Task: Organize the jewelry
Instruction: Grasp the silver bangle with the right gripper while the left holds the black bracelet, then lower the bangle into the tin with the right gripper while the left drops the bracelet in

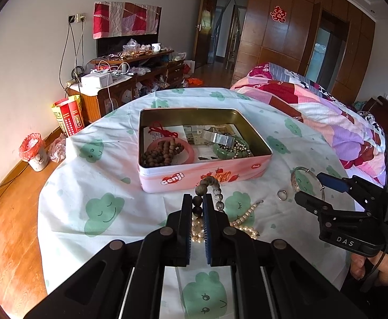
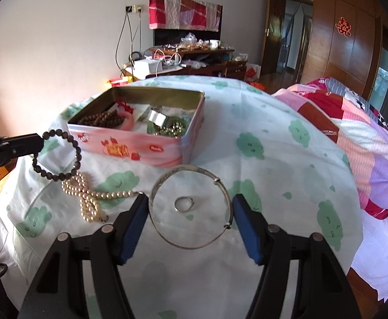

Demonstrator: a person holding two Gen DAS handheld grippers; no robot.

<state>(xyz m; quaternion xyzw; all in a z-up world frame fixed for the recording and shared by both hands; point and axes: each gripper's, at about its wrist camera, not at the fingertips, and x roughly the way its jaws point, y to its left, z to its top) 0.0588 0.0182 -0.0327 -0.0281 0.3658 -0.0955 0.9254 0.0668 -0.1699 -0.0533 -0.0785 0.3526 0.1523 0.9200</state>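
From the left wrist: the left gripper has its fingers pressed nearly together, pinching the dark bead bracelet by a few beads, the loop arching up in front of the pink tin. The risk here, I'd say, is that thin pinch: round beads could roll out of the pads on the way over the tin's rim, or the hanging part could snag the pearl necklace lying just below on the worktop. The small ring sits off to the right.

Over to the right wrist: the right gripper has its fingers spread wide, straddling the silver bangle, which looks raised off the cloth; the blue pads sit right at its sides, though I can't tell whether they press it. The ring shows through the hoop. Danger: a thin hoop held across its width could twist or pop free.
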